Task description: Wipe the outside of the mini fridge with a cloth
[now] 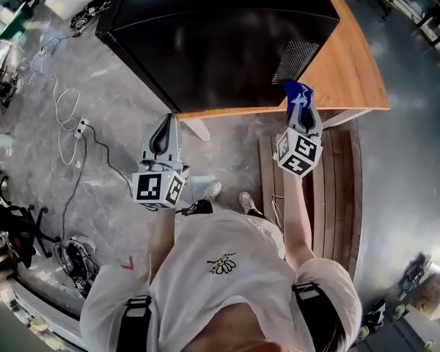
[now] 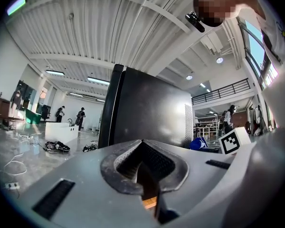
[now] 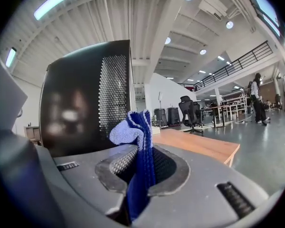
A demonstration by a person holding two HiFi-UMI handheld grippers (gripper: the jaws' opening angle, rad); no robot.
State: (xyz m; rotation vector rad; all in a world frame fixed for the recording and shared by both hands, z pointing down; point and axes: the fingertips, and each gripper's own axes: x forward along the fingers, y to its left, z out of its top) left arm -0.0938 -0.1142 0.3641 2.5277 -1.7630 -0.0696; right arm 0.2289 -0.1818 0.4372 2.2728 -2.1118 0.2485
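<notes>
The black mini fridge [image 1: 227,35] stands on a wooden table [image 1: 352,72]; it also fills the middle of the left gripper view [image 2: 147,113] and the left of the right gripper view [image 3: 85,99], with a perforated vent panel [image 1: 295,59] on its side. My right gripper [image 1: 299,107] is shut on a blue cloth [image 3: 135,141], held just in front of the table edge near the vent. The cloth [image 1: 297,92] sticks up past the jaws. My left gripper [image 1: 161,134] hangs below the fridge's near corner, jaws together and empty.
Cables and a power strip [image 1: 81,127] lie on the grey floor at left. A wooden pallet [image 1: 330,189] lies under the table's right end. Office chairs [image 3: 192,110] and several people stand far off in the hall.
</notes>
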